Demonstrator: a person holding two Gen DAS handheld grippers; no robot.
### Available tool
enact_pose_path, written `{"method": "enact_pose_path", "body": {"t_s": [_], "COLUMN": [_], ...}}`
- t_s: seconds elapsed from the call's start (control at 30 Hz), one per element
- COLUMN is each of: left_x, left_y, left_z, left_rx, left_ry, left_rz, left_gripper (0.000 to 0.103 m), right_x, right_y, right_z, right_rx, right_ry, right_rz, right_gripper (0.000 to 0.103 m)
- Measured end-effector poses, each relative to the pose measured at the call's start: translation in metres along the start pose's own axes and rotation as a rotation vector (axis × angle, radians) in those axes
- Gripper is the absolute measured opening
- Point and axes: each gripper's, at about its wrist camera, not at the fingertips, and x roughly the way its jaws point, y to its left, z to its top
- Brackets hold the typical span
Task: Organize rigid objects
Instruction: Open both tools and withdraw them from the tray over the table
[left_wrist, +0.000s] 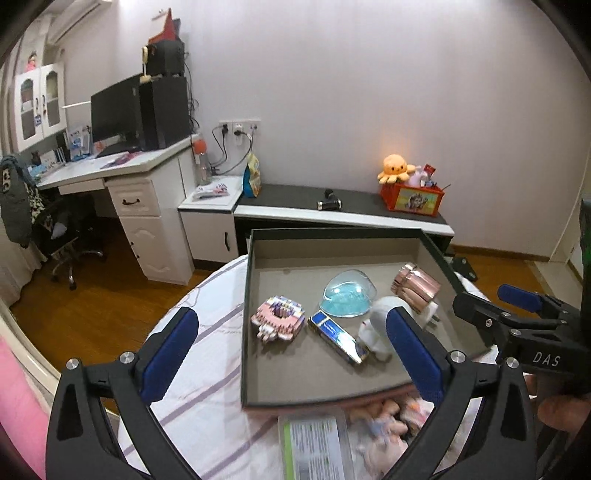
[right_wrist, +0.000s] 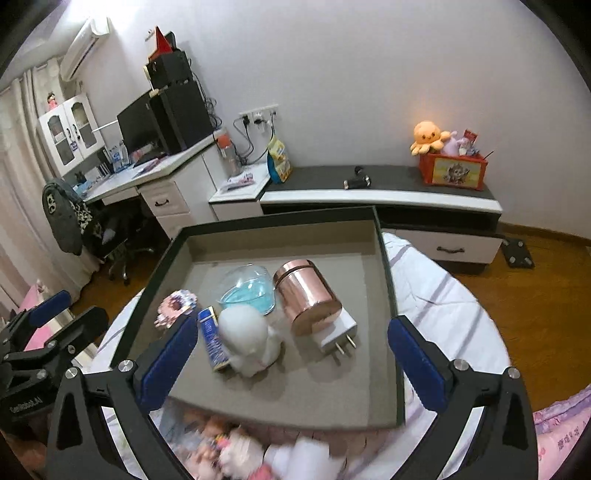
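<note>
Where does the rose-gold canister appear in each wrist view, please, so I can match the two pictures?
Left wrist view: the rose-gold canister lies on its side at the tray's far right, right of centre.
Right wrist view: the canister lies near the picture's centre, mid-tray, touching the white charger plug.
Shared landmark: the orange octopus plush by the far wall.

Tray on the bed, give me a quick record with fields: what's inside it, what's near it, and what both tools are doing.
container: dark-rimmed tray with a grey floor, on a striped bedsheet
contents: rose-gold jar on its side, white plug adapter, clear blue dome, white figurine, blue lighter, pink block toy
left tool: open, empty
right tool: open, empty
near edge: blurred small toys
</note>
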Motion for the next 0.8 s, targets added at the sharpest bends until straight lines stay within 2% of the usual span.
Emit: {"method": "enact_pose_path", "body": {"t_s": [0.43, 0.6, 0.8], "left_x": [-0.079, -0.094, -0.11], "left_y": [0.002, -0.001, -0.012], "left_z": [-0.027, -0.036, -0.045], "left_rx": [-0.015, -0.015, 0.018], "left_ry": [-0.059, -0.067, -0.077], "left_rz": [0.009, 0.041, 0.133], "left_gripper": [0.103, 0.103, 0.103], "right_x": [-0.091, -0.112, -0.125], "right_y": [0.014, 0.017, 0.024], "right_z": [-0.049, -0.063, -0.082], "right_rx": [0.005, 0.005, -0.014], "right_ry": [-0.107, -0.129, -0.129], "right_rz": [-0.007, -0.012, -0.012], "right_gripper": [0.103, 0.103, 0.103]}}
